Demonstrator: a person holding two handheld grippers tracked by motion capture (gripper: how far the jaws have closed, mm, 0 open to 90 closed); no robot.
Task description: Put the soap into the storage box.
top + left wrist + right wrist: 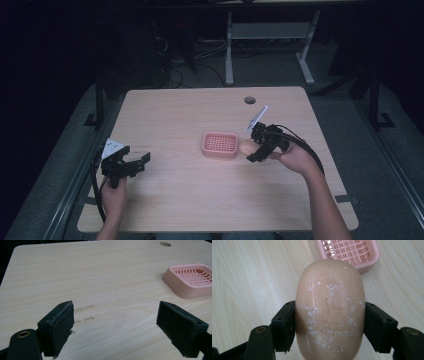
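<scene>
From the high view we see a light wooden table (200, 200) with a pink soap dish (219, 145) near its middle. At the dish's three o'clock the right gripper (251, 152) holds a peach-coloured soap bar (246, 147) just beside the dish's rim. Out at eight o'clock from the dish, well apart from it, the left gripper (142, 160) sits near the table's edge in the person's left hand (114, 192).

In the left gripper view we find its two black jaws standing wide apart with bare table between them; the dish (190, 281) lies at two o'clock.

In the right gripper view the jaws are clamped on both sides of the soap bar (329, 307), its surface flecked with white. The dish (348, 252) lies at twelve o'clock, just past the bar.
</scene>
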